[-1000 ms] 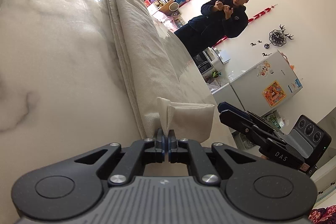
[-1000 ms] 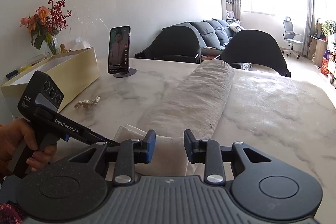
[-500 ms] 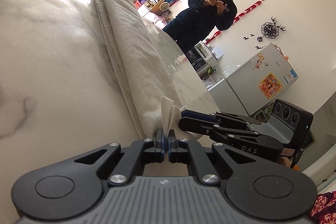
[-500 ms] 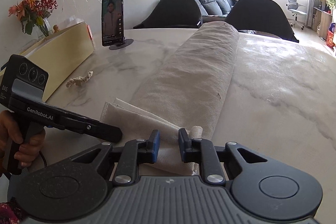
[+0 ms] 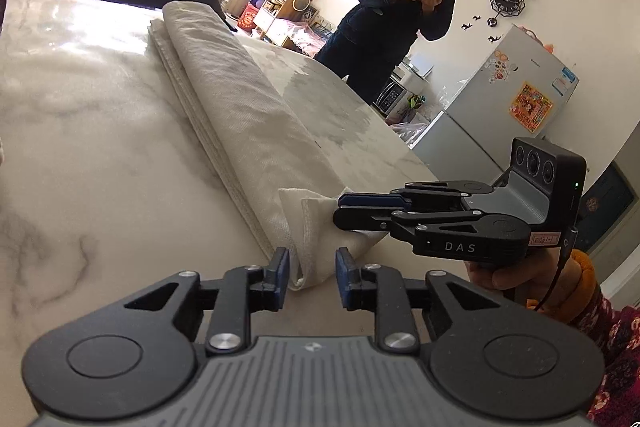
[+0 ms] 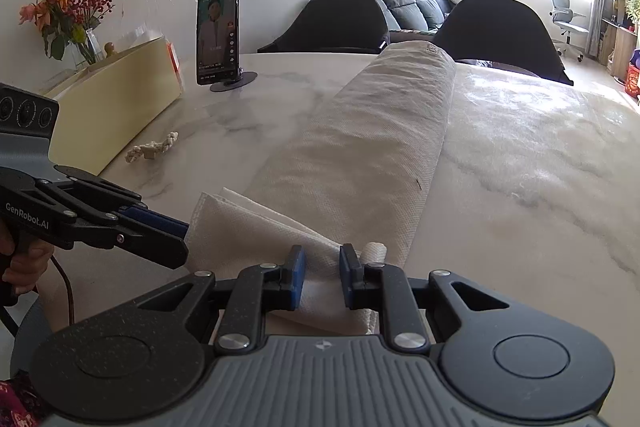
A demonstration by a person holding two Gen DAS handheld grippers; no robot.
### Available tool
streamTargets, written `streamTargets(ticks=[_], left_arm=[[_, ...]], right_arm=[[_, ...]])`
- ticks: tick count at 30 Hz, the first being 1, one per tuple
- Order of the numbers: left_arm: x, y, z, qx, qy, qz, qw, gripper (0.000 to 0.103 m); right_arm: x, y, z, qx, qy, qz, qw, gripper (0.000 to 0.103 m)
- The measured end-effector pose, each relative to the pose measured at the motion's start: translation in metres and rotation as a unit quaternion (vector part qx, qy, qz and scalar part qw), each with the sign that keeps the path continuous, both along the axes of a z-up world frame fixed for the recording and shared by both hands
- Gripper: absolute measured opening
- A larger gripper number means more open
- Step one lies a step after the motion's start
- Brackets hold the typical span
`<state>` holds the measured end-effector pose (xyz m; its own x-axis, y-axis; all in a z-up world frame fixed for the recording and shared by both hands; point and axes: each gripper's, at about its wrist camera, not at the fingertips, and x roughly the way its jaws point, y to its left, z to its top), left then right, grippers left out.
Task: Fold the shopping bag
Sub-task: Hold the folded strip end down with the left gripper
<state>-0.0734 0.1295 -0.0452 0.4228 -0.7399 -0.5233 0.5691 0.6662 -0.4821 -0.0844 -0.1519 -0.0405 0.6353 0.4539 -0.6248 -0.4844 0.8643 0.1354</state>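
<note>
The cream shopping bag (image 5: 240, 115) (image 6: 380, 147) lies folded into a long strip across the marble table (image 5: 80, 127), with a folded corner at the near end. My left gripper (image 5: 310, 267) (image 6: 183, 241) is opening. The bag's corner stands loose between its blue pads (image 5: 282, 267) without being pressed. From the other side, my right gripper (image 6: 322, 263) (image 5: 338, 211) meets the same end. Its jaws stand narrow, with a ridge of bag fabric filling the gap between them.
A phone on a stand (image 6: 218, 35), a yellow box (image 6: 116, 99), a short piece of rope (image 6: 152, 149) and a vase of flowers (image 6: 72, 15) stand at the table's left. Dark chairs (image 6: 496, 35) line the far edge. A person (image 5: 400, 27) stands beyond the table near a fridge (image 5: 512, 99).
The left jaws, shut on the bag's corner before, have opened and let it go, and the left gripper has risen and rolled. The right gripper came down onto the bag's end and narrowed.
</note>
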Motion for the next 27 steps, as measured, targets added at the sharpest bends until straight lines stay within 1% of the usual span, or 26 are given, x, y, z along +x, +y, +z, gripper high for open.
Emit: streamTargets(ticks=[2, 3, 5, 8, 12, 17, 20, 23, 27], left_arm=[[-0.003, -0.002, 0.005, 0.018, -0.019, 0.001, 0.9997, 0.033], [-0.004, -0.002, 0.006, 0.021, -0.025, 0.004, 0.9995, 0.034], [-0.006, -0.001, 0.011, 0.025, -0.038, 0.006, 0.999, 0.036], [-0.009, -0.003, 0.016, 0.023, -0.055, 0.0, 0.9982, 0.036], [-0.009, -0.015, 0.02, 0.019, -0.072, -0.029, 0.9968, 0.036], [-0.004, -0.034, 0.02, 0.029, -0.091, -0.07, 0.993, 0.036], [0.003, -0.044, 0.015, 0.048, -0.09, -0.082, 0.9914, 0.036], [0.012, -0.048, 0.008, 0.062, -0.082, -0.088, 0.9908, 0.036], [0.016, -0.048, 0.001, 0.06, -0.075, -0.095, 0.9908, 0.036]], right_arm=[[0.0, 0.0, 0.0, -0.001, 0.0, 0.001, 1.0, 0.021], [0.0, 0.0, 0.0, -0.001, 0.0, 0.002, 1.0, 0.021], [0.0, 0.0, 0.0, -0.001, 0.0, 0.003, 1.0, 0.022], [0.001, 0.0, 0.0, -0.001, 0.0, 0.003, 1.0, 0.022], [0.001, -0.001, 0.0, -0.001, -0.001, 0.005, 1.0, 0.022], [0.001, -0.001, 0.0, -0.002, -0.001, 0.006, 1.0, 0.022], [0.001, -0.001, 0.0, -0.002, -0.001, 0.008, 1.0, 0.022], [0.001, -0.002, 0.0, -0.001, -0.001, 0.011, 1.0, 0.022], [0.002, -0.001, 0.0, -0.002, -0.001, 0.014, 1.0, 0.022]])
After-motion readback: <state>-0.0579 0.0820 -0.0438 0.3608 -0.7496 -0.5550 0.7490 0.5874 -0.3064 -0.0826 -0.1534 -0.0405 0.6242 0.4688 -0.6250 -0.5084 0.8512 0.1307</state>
